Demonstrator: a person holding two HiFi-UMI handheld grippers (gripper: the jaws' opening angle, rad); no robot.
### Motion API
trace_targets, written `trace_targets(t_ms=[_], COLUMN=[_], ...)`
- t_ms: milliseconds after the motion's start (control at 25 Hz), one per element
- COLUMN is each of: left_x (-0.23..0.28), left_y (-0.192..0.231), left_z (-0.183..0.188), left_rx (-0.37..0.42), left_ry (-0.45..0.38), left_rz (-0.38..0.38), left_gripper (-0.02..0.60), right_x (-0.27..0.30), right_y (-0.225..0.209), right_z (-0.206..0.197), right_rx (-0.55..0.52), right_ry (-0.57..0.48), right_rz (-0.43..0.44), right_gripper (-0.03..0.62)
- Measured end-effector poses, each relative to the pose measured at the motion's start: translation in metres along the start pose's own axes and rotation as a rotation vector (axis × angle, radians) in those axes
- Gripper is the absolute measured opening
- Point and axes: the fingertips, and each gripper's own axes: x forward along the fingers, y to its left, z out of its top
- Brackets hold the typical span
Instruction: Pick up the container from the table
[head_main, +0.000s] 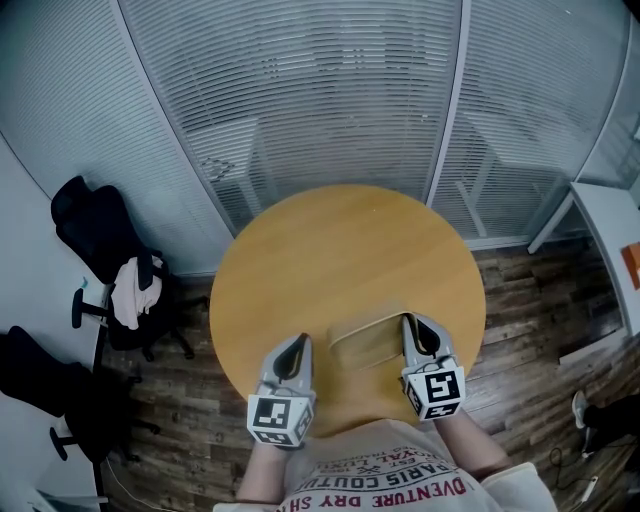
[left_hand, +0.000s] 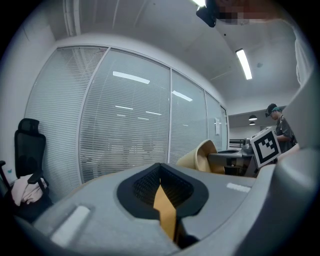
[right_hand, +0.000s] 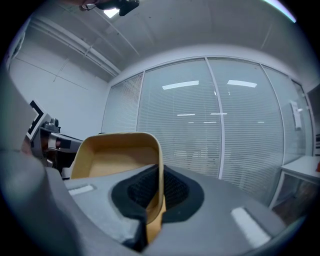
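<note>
The right claw (right_hand: 150, 197) is clamped on the thin right-hand side wall of the shallow, tan, round-cornered rectangular container (right_hand: 112, 155). Its black ribbed pads (right_hand: 175, 192) press that wall from inside and outside. The wall stands upright in the bite, and the open tray runs off toward the person's left. The left claw (left_hand: 160, 175) has its tips drawn together on nothing; the orange sliver in its gap looks like table top seen through it. In the head view it sits just left of the container, apart from it.

The container is over the near part of the round, orange-brown wooden table (head_main: 340, 250), close to the person. Whether its base is clear of the wood cannot be told.

The container looks empty and light, perhaps moulded fibre or thin plastic: stiff enough to keep its shape, though a thin wall may flex. Held by one wall only, the far side could sag or swing. The matte wall should grip well against ribbed pads. Mid-wall, well down from the rim, seems the soundest hold.
</note>
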Motion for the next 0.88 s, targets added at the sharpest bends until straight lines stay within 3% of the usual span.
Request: trace_targets(t_ms=[880], left_x=[0.011], left_y=[-0.009], left_z=[0.0], left_rx=[-0.011], left_ry=[0.01], left_rz=[0.0], left_gripper=[0.006], right_x=[0.004], right_y=[-0.014], right_z=[-0.006], right_rx=[0.045], right_ry=[0.033], right_rz=[-0.005], right_gripper=[0.005])
